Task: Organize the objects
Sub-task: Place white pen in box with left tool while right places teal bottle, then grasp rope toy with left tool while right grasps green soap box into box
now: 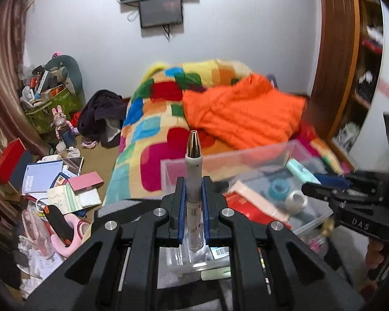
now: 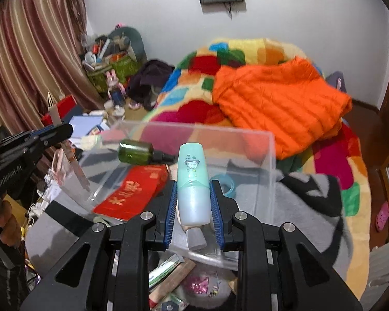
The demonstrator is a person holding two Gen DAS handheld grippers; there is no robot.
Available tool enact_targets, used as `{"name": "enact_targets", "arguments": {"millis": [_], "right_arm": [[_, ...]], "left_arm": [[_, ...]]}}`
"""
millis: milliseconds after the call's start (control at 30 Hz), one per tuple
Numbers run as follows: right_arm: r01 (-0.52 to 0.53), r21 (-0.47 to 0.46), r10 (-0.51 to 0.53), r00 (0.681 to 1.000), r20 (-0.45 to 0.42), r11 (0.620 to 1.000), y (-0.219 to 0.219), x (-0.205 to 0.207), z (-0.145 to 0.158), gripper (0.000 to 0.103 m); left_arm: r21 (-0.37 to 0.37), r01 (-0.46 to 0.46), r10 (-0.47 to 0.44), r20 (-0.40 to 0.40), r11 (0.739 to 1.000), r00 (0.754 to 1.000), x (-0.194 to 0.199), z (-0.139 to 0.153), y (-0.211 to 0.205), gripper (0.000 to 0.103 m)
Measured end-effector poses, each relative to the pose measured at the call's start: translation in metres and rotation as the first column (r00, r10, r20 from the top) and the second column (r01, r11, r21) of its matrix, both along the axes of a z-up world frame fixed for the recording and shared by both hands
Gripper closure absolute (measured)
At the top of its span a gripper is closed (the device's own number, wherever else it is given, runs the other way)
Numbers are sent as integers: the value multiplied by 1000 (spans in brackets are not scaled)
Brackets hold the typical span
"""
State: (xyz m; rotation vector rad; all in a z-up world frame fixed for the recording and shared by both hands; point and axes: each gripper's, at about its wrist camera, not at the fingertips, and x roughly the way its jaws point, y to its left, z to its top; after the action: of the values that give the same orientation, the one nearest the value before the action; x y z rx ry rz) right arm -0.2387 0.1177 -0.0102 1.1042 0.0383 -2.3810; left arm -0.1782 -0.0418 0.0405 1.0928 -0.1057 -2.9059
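Note:
My left gripper [image 1: 193, 181] is shut on a white pen with a gold tip [image 1: 193, 165], held upright to the left of a clear plastic box [image 1: 302, 147]. The same pen [image 2: 53, 110] and left gripper [image 2: 62, 129] show at the left of the right wrist view. My right gripper [image 2: 193, 184] is shut on a mint-green highlighter [image 2: 193, 181] with a cartoon print, over the near side of the clear box [image 2: 268, 155]. Inside the box lie a red envelope [image 2: 134, 191], a green bottle [image 2: 136, 151] and a blue ring [image 2: 227, 184]. The right gripper [image 1: 324, 190] enters the left wrist view from the right.
The box rests on a grey blanket [image 2: 308, 207] on a bed with a colourful patchwork cover [image 1: 153, 129] and an orange jacket [image 2: 280, 111]. Books and boxes [image 1: 62, 181] litter the floor at the left. A full green bag [image 1: 51, 103] stands by the curtain.

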Motion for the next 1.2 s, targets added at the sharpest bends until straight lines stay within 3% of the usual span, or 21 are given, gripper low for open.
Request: {"name": "enact_targets", "arguments": {"millis": [133, 333, 433, 500, 700, 867, 1133, 1200], "right_arm": [[-14, 15, 13, 998, 55, 1000, -7, -11, -17, 80], [-55, 58, 51, 997, 66, 997, -19, -9, -26, 80], [-68, 72, 63, 996, 67, 995, -21, -6, -24, 80], [-63, 79, 58, 997, 53, 995, -18, -3, -21, 78], [-57, 56, 58, 998, 1, 997, -6, 14, -3, 65], [-50, 35, 52, 998, -46, 998, 10, 35, 11, 53], [-64, 86, 70, 995, -68, 994, 30, 75, 1, 51], [-73, 91, 77, 996, -49, 993, 31, 82, -8, 51]], "left_arm": [[-41, 34, -31, 72, 999, 997, -12, -24, 16, 93], [-18, 107, -104, 128, 994, 986, -10, -36, 34, 91], [26, 141, -143, 135, 990, 980, -5, -32, 38, 82], [38, 152, -156, 121, 988, 980, 3, -27, 39, 70], [51, 177, -180, 53, 983, 982, 31, -7, 39, 45], [72, 191, -194, 37, 979, 980, 51, -5, 36, 35], [158, 158, -180, 133, 975, 975, 63, -43, 27, 35], [203, 134, -173, 184, 970, 968, 56, -58, 24, 51]]}}
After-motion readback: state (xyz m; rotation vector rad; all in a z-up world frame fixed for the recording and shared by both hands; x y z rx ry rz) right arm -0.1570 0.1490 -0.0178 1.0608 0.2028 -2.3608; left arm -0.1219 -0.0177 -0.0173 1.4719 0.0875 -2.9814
